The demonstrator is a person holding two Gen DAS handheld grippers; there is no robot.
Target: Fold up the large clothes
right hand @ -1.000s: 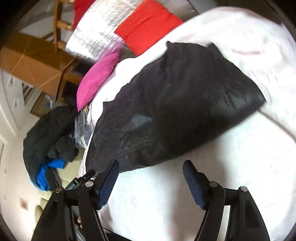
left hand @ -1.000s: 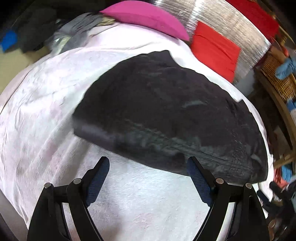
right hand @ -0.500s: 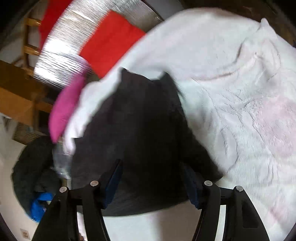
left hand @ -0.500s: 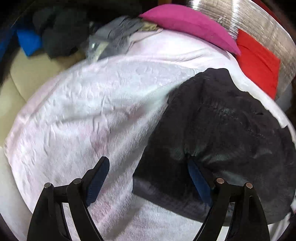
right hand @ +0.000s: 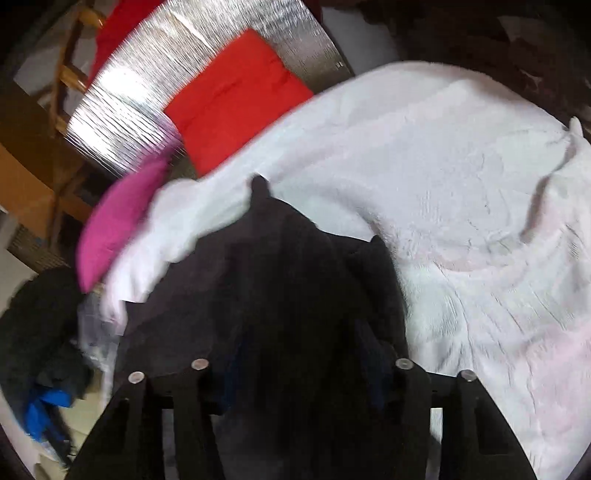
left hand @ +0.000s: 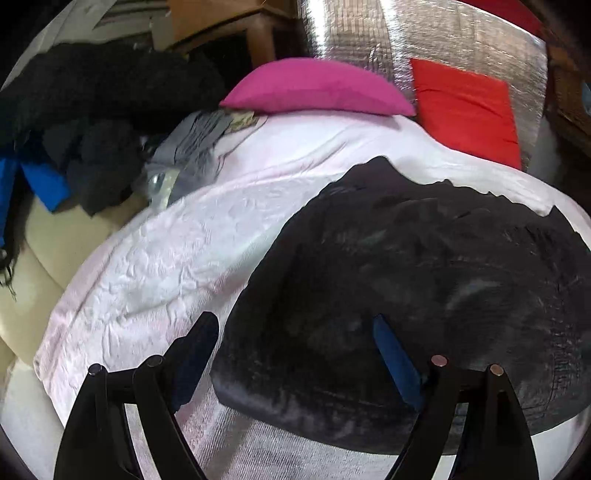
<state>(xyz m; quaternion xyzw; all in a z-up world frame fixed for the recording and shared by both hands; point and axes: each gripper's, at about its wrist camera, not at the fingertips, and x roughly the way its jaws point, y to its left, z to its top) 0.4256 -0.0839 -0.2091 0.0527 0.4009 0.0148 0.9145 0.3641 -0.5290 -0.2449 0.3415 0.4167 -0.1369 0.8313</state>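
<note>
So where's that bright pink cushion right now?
The pink cushion lies at the far edge of the white blanket, just left of the red cushion in the left wrist view, beyond the black garment.

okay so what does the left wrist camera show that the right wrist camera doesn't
Only the left wrist view shows the grey clothes bunched below the pink cushion, and the left gripper, open over the near edge of the black garment.

Only the right wrist view shows the right gripper, its jaws closing with black cloth between them.

Both show the black garment on the white blanket, the pink cushion, the red cushion, the silver sheet and the dark clothes pile.
</note>
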